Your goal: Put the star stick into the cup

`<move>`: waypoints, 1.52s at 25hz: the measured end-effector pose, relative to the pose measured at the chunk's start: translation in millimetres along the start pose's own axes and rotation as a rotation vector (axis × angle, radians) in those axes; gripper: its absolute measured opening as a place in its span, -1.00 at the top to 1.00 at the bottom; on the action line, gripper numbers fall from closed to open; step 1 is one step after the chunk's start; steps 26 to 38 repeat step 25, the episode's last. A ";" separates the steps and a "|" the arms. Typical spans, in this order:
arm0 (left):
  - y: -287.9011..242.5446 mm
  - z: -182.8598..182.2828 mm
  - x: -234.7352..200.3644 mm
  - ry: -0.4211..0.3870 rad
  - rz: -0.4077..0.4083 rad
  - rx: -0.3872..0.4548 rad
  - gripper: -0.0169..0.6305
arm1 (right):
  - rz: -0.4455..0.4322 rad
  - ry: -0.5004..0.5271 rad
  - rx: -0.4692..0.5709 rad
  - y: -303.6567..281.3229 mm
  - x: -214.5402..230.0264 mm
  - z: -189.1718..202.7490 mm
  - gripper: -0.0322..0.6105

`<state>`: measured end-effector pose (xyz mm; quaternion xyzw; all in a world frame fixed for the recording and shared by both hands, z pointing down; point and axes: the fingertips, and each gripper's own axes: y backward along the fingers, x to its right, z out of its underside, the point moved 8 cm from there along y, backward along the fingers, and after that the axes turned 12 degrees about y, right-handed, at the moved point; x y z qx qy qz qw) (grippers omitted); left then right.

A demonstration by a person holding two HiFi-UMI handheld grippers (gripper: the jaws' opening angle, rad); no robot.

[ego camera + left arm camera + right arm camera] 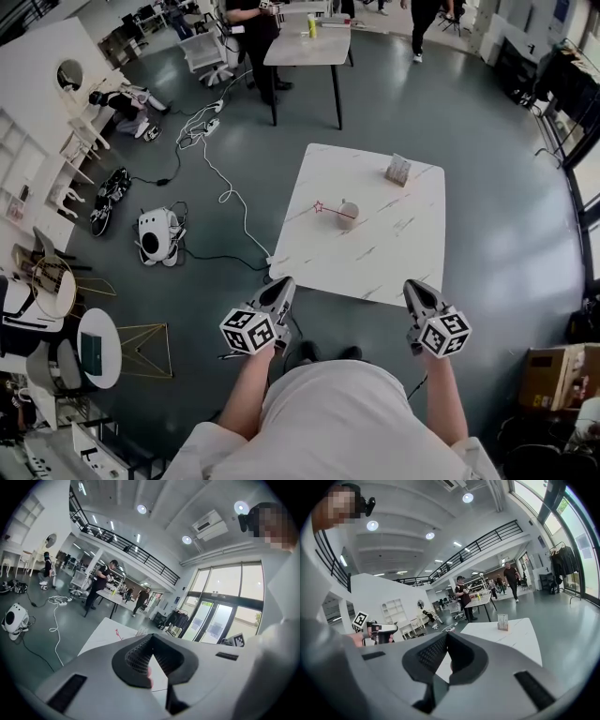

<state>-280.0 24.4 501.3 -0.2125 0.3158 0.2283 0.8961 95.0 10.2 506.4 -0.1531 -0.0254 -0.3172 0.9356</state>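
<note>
At the white table's near edge: the left gripper [281, 289] and the right gripper [418, 291] hang off the table [394, 253], over the floor and not touching it; the left is by the near-left corner, the right by the near-right corner.
Left claw: jaws pressed together at the tips, with nothing between them.
Right claw: jaws also together at the tips, nothing held.
Cup: the cup [348, 215] stands upright around the table's middle, a little toward the left edge, well back from every edge.
Star stick: the star stick [322, 207] lies left of the cup with its red star pointing to the table's left edge and its thin shaft running toward the cup. Whether the shaft's end sits in the cup or only against it cannot be told. From the left gripper view it shows tilted just past the jaw tips [117, 633].
Small holder: the small holder [397, 171] stands near the table's far-right corner, well apart from the cup.
Table surface: bare marbled white between the cup and the near edge.
Floor around the table: grey floor [497, 216] shows on all four sides.
Left of the table: a white cable [225, 192] snakes to the near-left corner; a white device [159, 234] sits farther out.
Beyond the far edge: a second table [309, 42] with people standing near it.
Right of the near corner: a cardboard box [553, 375], well apart from the table.
</note>
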 end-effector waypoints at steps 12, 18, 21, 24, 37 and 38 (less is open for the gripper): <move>-12.9 -5.9 -0.3 0.039 0.048 0.003 0.91 | 0.043 0.005 0.000 8.4 8.6 -1.0 0.82; -13.7 -7.4 -0.3 0.041 0.052 -0.002 0.91 | 0.044 0.009 0.002 5.7 6.5 -5.4 0.82; -14.1 -8.4 -2.3 0.043 0.047 0.000 0.91 | 0.040 0.012 0.003 3.8 7.1 -7.5 0.82; -15.7 -9.6 -4.6 0.045 0.043 0.000 0.91 | 0.042 0.013 0.004 2.3 9.2 -8.1 0.82; -16.0 -9.9 -5.2 0.045 0.042 0.000 0.91 | 0.042 0.014 0.004 1.9 9.8 -8.3 0.82; -16.0 -9.9 -5.2 0.045 0.042 0.000 0.91 | 0.042 0.014 0.004 1.9 9.8 -8.3 0.82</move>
